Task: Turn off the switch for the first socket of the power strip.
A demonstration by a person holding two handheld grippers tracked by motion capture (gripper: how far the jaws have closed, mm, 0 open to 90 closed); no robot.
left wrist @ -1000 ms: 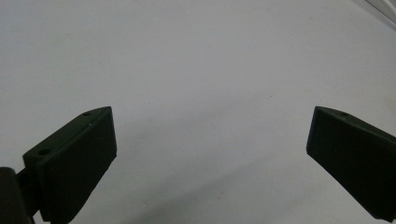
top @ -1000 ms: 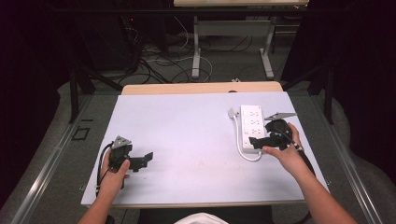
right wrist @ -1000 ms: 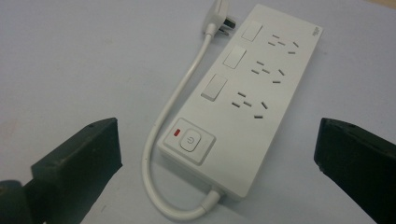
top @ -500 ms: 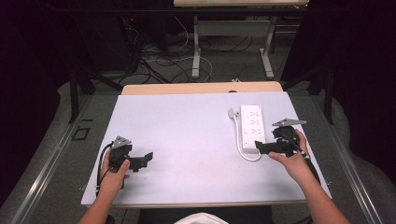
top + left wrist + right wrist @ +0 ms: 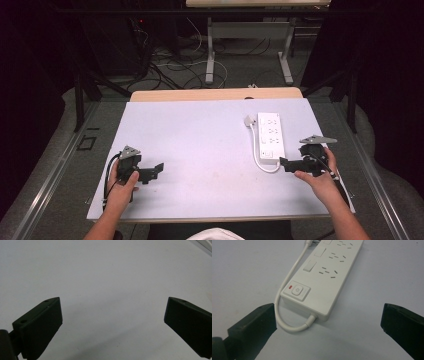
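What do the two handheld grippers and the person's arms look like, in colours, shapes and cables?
Both the left gripper and the right gripper are black, each topped by a grey three-cornered plate. Their jaws are flat, black, blocky pads with small holes near the top. A black cable loops from the left gripper. The forearms are bare; no sleeves reach into view.

In the right gripper view the far end of the power strip [image 5: 329, 272] runs off the top edge, and its cord [image 5: 287, 300] leaves the picture there too. From above, the socket markings on the strip are too small to read. The person's forearms are cut off by the bottom edge.
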